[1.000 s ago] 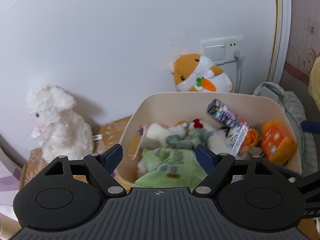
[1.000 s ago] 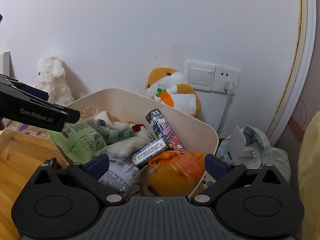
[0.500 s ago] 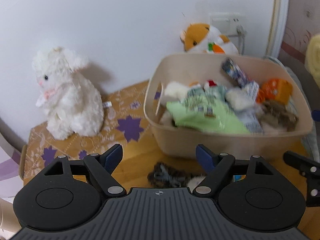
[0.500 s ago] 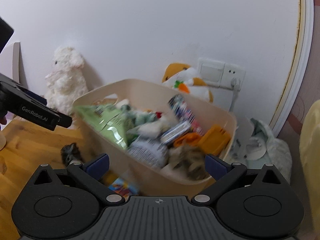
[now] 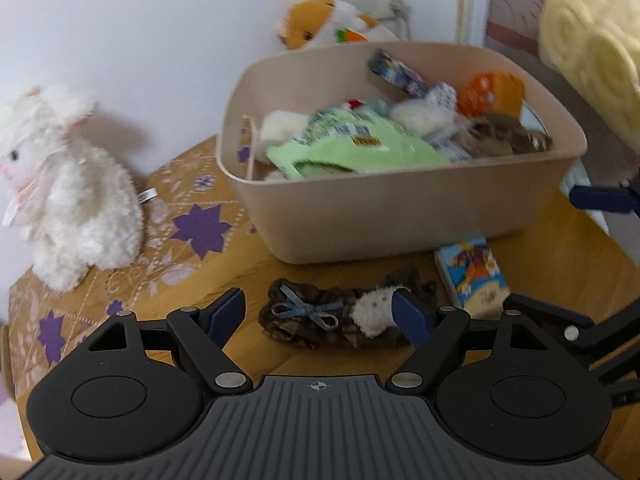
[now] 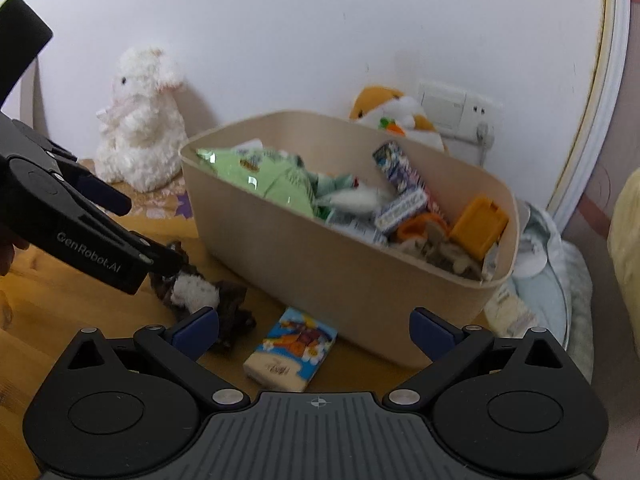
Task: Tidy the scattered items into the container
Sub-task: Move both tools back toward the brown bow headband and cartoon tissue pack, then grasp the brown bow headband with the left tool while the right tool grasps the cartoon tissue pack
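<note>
- my left gripper (image 5: 318, 314) hangs over the desk (image 5: 568, 256) with jaws spread wide and empty; the dark scrunchie (image 5: 320, 318) with its white fluffy bit lies between them
- my right gripper (image 6: 316, 330) is wide open too, holding nothing; the small blue packet (image 6: 290, 350) lies flat between its jaws
- both items sit just in front of the beige container (image 6: 320, 264), already heaped with snacks and toys
</note>
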### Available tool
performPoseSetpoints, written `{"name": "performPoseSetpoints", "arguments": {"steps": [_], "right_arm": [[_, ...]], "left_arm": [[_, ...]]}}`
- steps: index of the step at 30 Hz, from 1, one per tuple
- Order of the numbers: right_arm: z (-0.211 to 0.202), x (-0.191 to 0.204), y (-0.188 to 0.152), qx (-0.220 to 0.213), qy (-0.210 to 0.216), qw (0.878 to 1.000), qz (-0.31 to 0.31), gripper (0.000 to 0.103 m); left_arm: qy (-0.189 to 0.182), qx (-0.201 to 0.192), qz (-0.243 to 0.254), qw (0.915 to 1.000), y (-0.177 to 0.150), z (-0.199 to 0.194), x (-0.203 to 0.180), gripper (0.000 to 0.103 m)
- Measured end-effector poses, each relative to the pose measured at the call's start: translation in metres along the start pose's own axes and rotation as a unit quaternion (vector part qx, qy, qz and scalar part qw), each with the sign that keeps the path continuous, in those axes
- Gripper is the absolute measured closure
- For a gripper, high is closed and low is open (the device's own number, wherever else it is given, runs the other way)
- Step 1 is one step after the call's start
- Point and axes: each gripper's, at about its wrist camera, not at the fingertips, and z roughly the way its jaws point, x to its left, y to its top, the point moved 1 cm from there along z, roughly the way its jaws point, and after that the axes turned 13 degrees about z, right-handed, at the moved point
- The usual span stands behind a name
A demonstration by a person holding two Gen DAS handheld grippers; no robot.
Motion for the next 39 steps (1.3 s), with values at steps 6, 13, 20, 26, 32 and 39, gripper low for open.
{"name": "performPoseSetpoints", "arguments": {"steps": [6,13,20,26,32,39], "right_arm": [[0.021,0.008,-0.013,0.029,-0.019,0.999,0.017,0.0],[0.046,0.019,-0.025,0.054,-0.035,0.998,0.0,0.0],[0.054,0.02,-0.028,0.052,-0.047,0.997,0.013,0.001],[0.063,0.018,-0.026,0.05,-0.047,0.998,0.016,0.008],[0.072,0.014,-0.026,0.055,-0.051,0.997,0.027,0.023],[0.07,0.006,-0.031,0.063,-0.024,0.996,0.05,0.038]], "left_arm": [[0.018,-0.016,0.125,0.9918,-0.012,0.011,-0.02,0.021],[0.044,-0.034,0.289,0.9558,-0.023,0.024,-0.041,0.021],[0.009,-0.026,0.302,0.9529,-0.021,0.039,-0.031,0.021],[-0.027,-0.006,0.31,0.9504,-0.016,0.056,-0.028,0.021],[-0.048,-0.012,0.313,0.9484,-0.009,0.065,-0.029,0.024],[-0.081,0.005,0.277,0.9574,-0.002,0.069,-0.019,0.045]]}}
